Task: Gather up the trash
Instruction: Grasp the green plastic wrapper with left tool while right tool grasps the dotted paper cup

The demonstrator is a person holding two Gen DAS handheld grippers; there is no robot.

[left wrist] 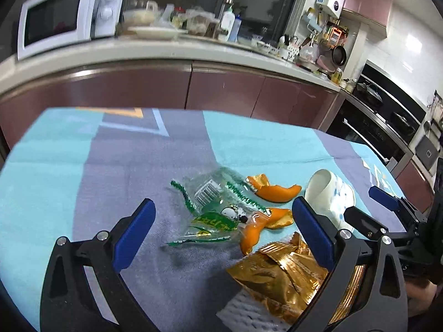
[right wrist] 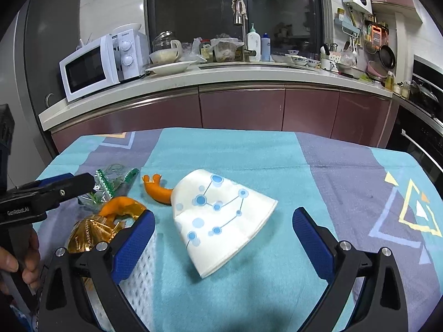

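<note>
Trash pile: clear green-print wrapper [left wrist: 218,210], orange peels [left wrist: 272,191], gold wrapper [left wrist: 279,274]. Paper cup [right wrist: 221,218] tipped at 3 o'clock. Left gripper [left wrist: 221,235], right gripper [right wrist: 223,244] both spread, empty.

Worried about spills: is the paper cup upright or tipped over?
Tipped over. The paper cup lies on its side on the tablecloth; the left wrist view shows its open mouth facing sideways, apparently empty.

A: How does the left tool [left wrist: 223,222] stand?
B: Wide apart, blue pads [left wrist: 135,231] empty, angled down over the bench [left wrist: 55,171].
A: And the right tool [right wrist: 223,239]?
B: Also spread wide, nothing between its pads [right wrist: 313,239], low and level. From the right wrist view, the left hand [right wrist: 20,262] grips its tool's handle at the left edge.
</note>
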